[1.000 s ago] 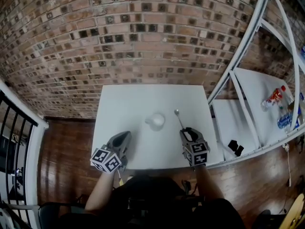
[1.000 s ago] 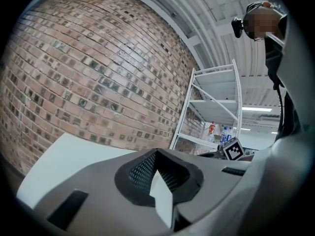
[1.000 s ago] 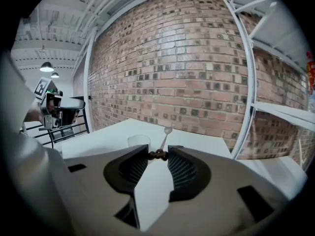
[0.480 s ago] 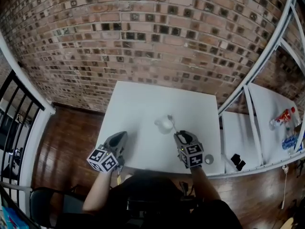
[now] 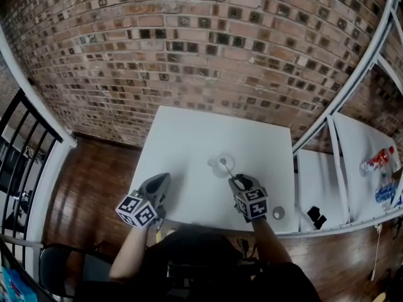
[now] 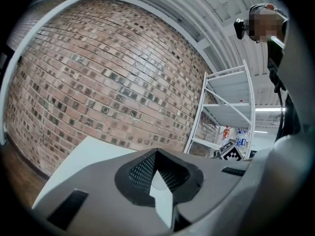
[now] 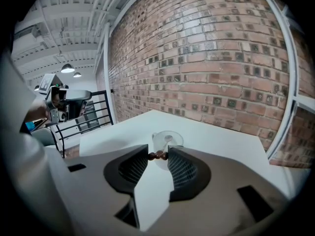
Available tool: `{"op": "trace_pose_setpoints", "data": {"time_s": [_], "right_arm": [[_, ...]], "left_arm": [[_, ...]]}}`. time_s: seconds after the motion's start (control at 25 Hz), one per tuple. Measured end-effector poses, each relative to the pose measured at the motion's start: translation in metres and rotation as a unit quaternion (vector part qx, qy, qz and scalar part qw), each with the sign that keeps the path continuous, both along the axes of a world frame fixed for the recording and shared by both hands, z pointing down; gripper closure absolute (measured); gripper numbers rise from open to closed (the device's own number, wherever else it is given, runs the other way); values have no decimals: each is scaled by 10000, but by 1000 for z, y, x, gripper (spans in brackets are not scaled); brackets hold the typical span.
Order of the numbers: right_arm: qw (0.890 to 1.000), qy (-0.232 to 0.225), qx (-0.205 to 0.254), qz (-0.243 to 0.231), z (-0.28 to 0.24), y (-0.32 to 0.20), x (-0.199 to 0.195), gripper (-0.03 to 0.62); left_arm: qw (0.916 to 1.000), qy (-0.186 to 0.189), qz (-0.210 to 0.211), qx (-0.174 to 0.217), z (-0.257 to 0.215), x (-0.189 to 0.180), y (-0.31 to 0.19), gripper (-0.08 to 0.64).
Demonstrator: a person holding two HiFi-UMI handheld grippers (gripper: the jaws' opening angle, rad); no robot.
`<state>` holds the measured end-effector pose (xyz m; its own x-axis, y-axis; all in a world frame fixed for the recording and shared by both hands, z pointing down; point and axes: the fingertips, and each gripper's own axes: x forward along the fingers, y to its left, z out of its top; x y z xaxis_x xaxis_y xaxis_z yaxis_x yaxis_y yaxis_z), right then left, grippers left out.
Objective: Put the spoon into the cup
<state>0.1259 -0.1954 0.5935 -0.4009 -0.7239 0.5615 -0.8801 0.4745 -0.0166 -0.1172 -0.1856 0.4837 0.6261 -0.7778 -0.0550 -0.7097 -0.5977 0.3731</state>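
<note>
A small clear cup (image 5: 221, 165) stands on the white table (image 5: 182, 143), right of its middle. My right gripper (image 5: 237, 182) is shut on the brown beaded end of the metal spoon (image 5: 227, 170). The spoon slants forward from the gripper, and its bowl sits over the cup's mouth. In the right gripper view the beaded end of the spoon (image 7: 158, 156) is pinched between the pads just short of the cup (image 7: 166, 142), and the bowl shows inside the rim. My left gripper (image 5: 163, 180) hovers at the table's near left, shut and holding nothing (image 6: 156, 154).
A brick wall runs behind the table. A white shelving frame (image 5: 343, 99) rises at the right, with bottles (image 5: 378, 161) and a black object (image 5: 317, 216) on its shelves. A small round thing (image 5: 278, 212) lies at the table's near right corner. A black railing (image 5: 22, 162) stands at the left.
My right gripper has carried the spoon forward and down to the cup, so its bowl now sits at the cup's mouth. The left gripper has barely shifted.
</note>
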Motion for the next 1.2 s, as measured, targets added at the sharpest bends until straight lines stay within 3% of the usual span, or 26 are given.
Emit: {"op": "trace_pose_setpoints", "data": {"time_s": [0.72,1.12,1.2], "right_arm": [[9996,47,-276,29,28,-39,-6,460],[9998,9,138,117,18,-43,-7,457],[9996,-42,228,135,13,-42,-8,430]], "left_arm": [[9992,-28,-404,1,1,-23,-3,555],[9990,-73,-440,-39,1,-27,-2,555],[9991,-74,-410,-55,2,-27,-2,555]]}}
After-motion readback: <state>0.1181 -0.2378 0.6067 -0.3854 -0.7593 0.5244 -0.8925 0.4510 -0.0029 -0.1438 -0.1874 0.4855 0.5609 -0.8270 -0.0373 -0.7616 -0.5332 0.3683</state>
